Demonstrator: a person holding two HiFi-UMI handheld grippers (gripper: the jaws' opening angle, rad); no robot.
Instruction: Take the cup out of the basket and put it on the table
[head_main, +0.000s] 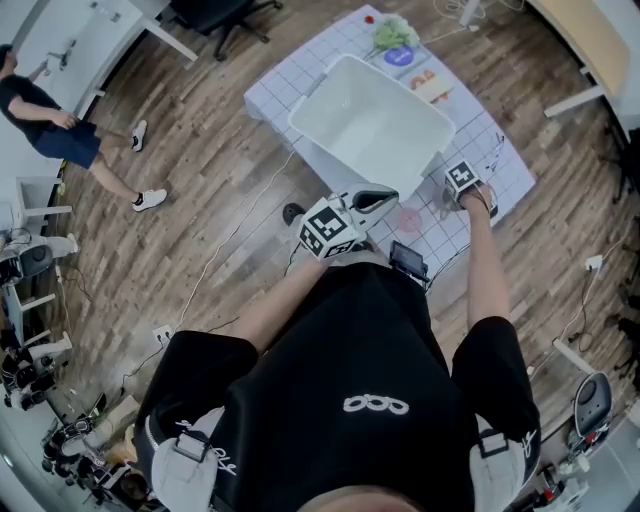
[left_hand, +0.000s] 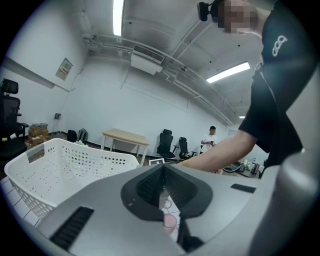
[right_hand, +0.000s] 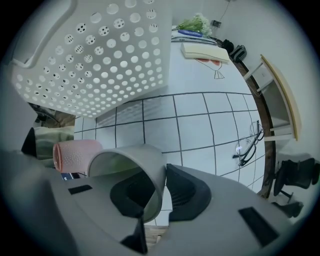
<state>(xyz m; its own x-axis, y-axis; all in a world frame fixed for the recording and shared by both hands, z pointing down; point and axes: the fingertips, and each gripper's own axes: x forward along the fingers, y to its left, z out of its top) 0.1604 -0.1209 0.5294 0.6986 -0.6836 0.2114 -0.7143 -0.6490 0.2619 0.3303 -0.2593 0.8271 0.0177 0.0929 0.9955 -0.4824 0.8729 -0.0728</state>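
- right gripper (right_hand: 162, 192): jaws clamped on the grey cup (right_hand: 132, 160) wall, just beside the basket (head_main: 335, 100)
- left gripper (left_hand: 162, 192): jaws together, holding nothing
- basket: bare white bottom showing

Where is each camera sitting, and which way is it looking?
Head view: on the person's head, looking steeply down at the basket and table; chest and arms show.
Left gripper view: on the left hand-held gripper, looking level across the room; its shut jaws and a forearm show.
Right gripper view: on the right hand-held gripper, looking down at the table; its jaws pinch the grey cup.
Both gripper views share the pink cup.
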